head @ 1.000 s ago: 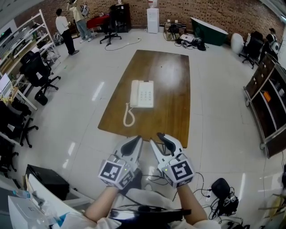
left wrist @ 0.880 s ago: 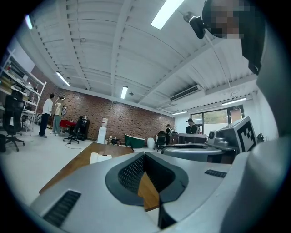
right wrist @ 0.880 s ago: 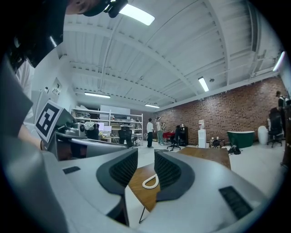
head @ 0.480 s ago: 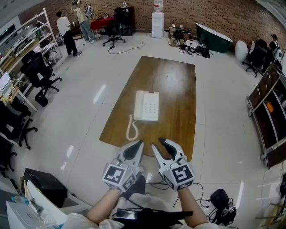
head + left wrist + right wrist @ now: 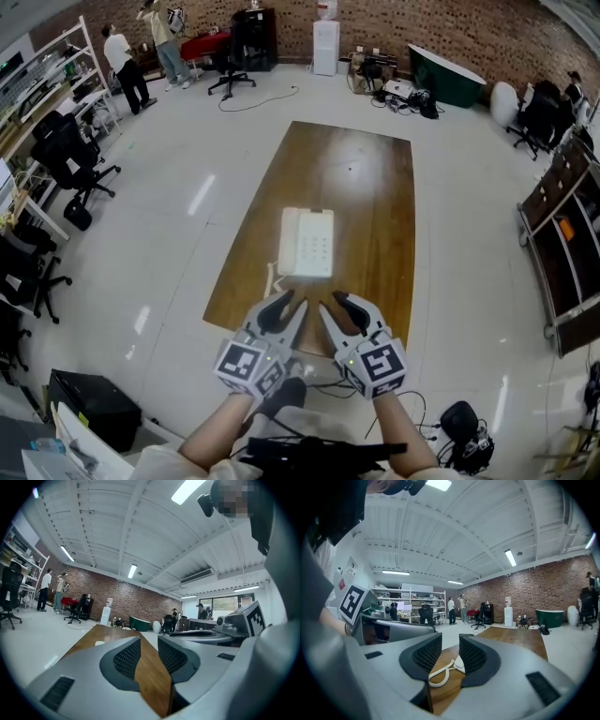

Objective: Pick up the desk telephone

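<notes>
1. Left gripper (image 5: 291, 302): jaws just been opening, slightly apart, nothing between. Right gripper (image 5: 333, 302): slightly apart, empty.
2. Desk telephone (image 5: 307, 242) lies just beyond both, on the table (image 5: 375, 187).
3. Probably light, rigid, slick plastic with a loose handset, so clamp the base's sides.

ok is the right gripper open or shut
Open: the right gripper shows a gap between its jaws, nothing held; telephone lies ahead.

Long wooden table (image 5: 375, 206) mid-floor — brick wall (image 5: 450, 28) behind, water dispenser (image 5: 324, 45), green tub (image 5: 450, 73), black office chairs (image 5: 64, 152) left.
</notes>
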{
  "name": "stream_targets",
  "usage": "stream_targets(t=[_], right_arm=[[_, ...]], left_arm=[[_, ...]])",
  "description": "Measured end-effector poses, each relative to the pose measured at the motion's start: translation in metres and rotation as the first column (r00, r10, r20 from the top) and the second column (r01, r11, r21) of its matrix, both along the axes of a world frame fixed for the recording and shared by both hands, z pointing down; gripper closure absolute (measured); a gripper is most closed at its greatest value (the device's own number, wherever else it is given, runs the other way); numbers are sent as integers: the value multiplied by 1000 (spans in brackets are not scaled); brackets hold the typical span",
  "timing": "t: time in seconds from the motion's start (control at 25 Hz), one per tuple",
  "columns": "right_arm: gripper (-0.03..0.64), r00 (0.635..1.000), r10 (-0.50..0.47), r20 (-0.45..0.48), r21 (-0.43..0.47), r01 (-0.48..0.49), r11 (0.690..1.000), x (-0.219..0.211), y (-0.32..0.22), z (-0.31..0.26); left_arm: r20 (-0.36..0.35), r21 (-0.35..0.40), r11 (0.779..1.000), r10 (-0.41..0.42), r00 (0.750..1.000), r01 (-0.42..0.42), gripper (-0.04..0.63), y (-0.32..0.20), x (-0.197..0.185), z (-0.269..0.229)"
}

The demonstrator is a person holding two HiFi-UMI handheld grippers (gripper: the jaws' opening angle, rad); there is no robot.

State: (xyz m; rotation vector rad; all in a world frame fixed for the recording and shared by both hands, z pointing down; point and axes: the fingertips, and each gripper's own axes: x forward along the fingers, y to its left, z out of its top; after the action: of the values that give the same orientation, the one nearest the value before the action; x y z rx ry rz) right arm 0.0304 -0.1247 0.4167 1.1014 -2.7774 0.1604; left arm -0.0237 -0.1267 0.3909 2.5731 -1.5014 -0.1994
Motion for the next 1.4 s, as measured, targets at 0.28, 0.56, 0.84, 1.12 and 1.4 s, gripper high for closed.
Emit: stream_targets(t=[0.28, 0.56, 0.84, 1.12, 1.4], right_arm=[[416, 1000, 25, 15, -67, -24, 997, -2, -41, 12], [416, 997, 74, 32, -99, -70, 993, -3, -75, 23], [360, 995, 93, 23, -156, -89, 984, -7, -101, 40], [359, 992, 126, 30, -227, -116, 967, -16, -130, 63], [301, 990, 143, 22, -329, -128, 935, -11, -152, 95]], left_arm=[[-9, -51, 999, 11, 1000, -12, 465, -47, -11, 13], [1, -113, 993, 35, 999, -34, 397, -84, -26, 32], [-34, -184, 979, 81, 996, -86, 339, -117, -29, 57], [-105, -307, 942, 108, 989, -135, 270, -153, -52, 99], [-197, -454, 876, 78, 977, -161, 268, -188, -69, 151]])
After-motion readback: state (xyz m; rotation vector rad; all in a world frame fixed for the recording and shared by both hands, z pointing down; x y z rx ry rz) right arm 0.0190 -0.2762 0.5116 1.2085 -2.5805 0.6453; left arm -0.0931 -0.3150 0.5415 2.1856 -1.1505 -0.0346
